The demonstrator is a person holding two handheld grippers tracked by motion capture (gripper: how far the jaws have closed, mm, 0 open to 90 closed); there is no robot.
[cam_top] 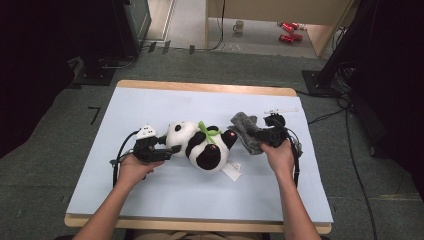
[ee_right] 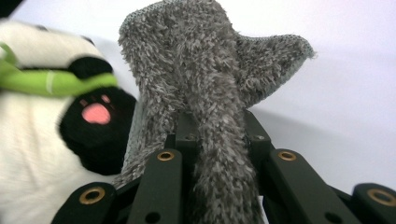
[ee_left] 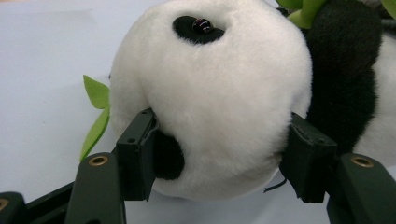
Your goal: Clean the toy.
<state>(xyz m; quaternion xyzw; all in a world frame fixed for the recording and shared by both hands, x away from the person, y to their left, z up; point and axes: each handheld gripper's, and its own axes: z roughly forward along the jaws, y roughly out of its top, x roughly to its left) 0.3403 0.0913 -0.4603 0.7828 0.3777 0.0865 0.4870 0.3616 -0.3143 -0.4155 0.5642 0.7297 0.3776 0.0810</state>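
A black-and-white plush panda toy [cam_top: 202, 145] lies mid-frame on the pale blue desk [cam_top: 150, 190], its head pinched by the left gripper [cam_top: 167, 150]. At right, the right gripper [cam_top: 260, 136] clamps a fuzzy grey cloth [cam_top: 245, 129] touching the panda's black paw [ee_right: 95, 128].

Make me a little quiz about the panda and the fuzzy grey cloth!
1. True or false: the left gripper clamps the panda by its head.
2. What does the right gripper hold?
A. grey cloth
B. green leaf
C. white tag
3. Fill in: the panda's paw pad is ____.

Key: 1 true; 2 A; 3 pink.
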